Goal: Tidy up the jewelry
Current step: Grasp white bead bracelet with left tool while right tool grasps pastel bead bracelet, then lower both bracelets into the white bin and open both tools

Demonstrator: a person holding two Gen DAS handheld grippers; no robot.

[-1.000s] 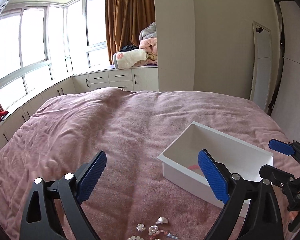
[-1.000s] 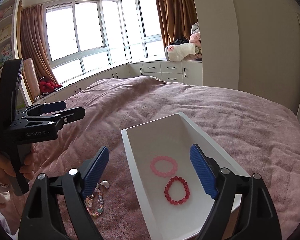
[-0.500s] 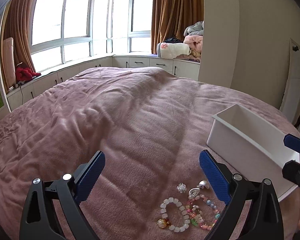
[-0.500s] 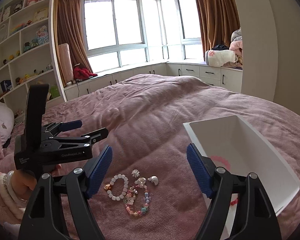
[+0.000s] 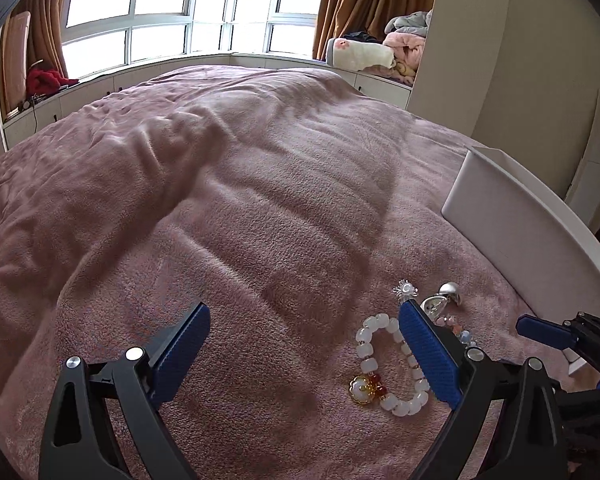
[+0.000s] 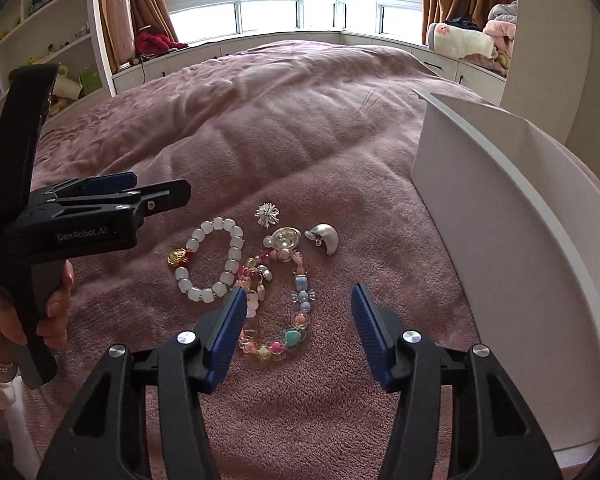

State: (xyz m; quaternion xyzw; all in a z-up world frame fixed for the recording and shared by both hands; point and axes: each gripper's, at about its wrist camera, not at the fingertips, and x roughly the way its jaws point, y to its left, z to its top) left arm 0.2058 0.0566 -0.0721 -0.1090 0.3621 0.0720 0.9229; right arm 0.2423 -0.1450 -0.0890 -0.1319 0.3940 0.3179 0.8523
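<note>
Both grippers hang empty over the bed [image 6: 300, 120], jaws apart. The right gripper [image 6: 298, 322] is over a colorful bracelet [image 6: 288, 308]; a white bracelet [image 6: 214, 258] lies beside it, left of the bin [image 6: 520, 216]. The left gripper [image 5: 304, 350] is nearby.

White "GenRobot.AI" lettering on the black body of the left tool [image 6: 156, 194], last letter partly cut off, smaller print lower down too clipped to read

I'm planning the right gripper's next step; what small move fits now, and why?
Probably lower the right gripper onto the multicolored bead bracelet and close. Its jaws are open and empty, the bracelet lies between them on the blanket, and the white bin stands just to the right.
</note>
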